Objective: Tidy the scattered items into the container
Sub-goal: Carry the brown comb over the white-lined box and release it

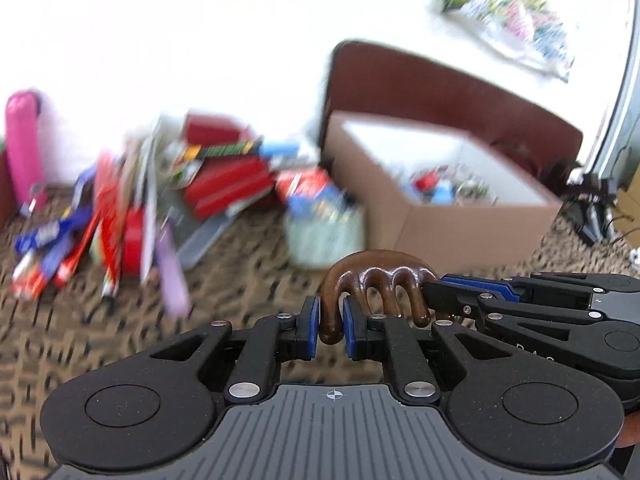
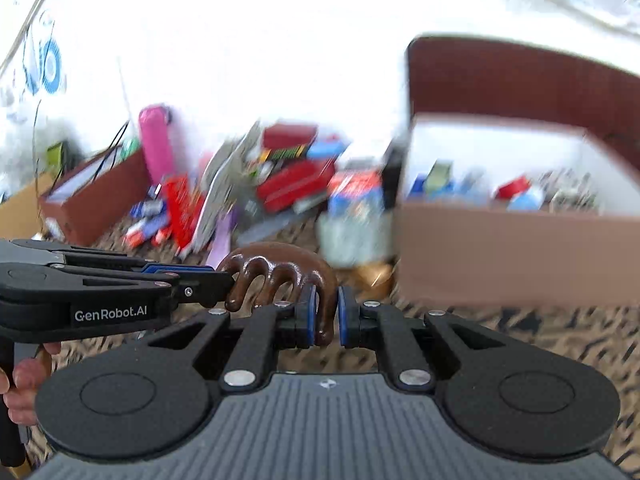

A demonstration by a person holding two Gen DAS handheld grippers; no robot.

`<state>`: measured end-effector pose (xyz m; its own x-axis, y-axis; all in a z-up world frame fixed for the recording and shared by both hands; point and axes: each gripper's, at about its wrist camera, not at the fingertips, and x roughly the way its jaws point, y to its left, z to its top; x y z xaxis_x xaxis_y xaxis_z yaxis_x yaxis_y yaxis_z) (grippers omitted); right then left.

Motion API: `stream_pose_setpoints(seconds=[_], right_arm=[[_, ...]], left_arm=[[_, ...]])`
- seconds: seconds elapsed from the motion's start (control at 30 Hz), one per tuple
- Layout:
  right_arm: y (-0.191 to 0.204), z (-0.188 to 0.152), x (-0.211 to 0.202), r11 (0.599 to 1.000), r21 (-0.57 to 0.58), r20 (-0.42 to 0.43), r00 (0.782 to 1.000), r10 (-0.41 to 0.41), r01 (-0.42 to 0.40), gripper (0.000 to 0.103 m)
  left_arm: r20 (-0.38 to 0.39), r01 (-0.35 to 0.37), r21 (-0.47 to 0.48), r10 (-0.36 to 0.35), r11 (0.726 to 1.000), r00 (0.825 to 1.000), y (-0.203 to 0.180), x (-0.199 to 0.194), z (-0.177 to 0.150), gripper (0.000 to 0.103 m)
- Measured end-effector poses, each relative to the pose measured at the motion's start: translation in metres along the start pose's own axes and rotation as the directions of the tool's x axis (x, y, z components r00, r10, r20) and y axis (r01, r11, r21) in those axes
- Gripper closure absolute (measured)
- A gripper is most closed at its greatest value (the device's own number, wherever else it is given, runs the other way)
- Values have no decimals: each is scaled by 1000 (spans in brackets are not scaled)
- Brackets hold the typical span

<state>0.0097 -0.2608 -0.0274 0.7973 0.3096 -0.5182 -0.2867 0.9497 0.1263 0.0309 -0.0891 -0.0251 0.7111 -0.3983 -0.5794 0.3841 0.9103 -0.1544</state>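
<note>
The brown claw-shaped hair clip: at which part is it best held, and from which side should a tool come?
Probably at an end tooth, from the side. The hair clip has rounded teeth hanging under an arched back, with gaps that let pads close on one tooth. The left tool pinches an end tooth so. The right tool has the opposite end tooth between its pads, one pad seemingly apart.

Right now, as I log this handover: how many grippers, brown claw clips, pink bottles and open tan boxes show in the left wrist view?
Grippers: 2, left gripper and right gripper, both holding the clip
Brown claw clip: 1
Pink bottle: 1
Open tan box: 1
Total: 5
</note>
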Motion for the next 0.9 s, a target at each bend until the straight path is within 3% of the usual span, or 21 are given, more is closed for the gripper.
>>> stream_pose_setpoints(seconds=[0.37,0.63,0.9], right_arm=[[-76,67,6,995,33,96,991,-98,96,90],[-128,99,60,992,73,28,994,-103,101,90],[-163,116,115,989,114,-62,994,-90,97,90]], left_arm=[[78,58,78,-64,995,995,-53,53,83,75],[32,96,41,-97,995,995,-59,132,122,75],[-7,76,26,-75,997,997,-54,191,143,75]])
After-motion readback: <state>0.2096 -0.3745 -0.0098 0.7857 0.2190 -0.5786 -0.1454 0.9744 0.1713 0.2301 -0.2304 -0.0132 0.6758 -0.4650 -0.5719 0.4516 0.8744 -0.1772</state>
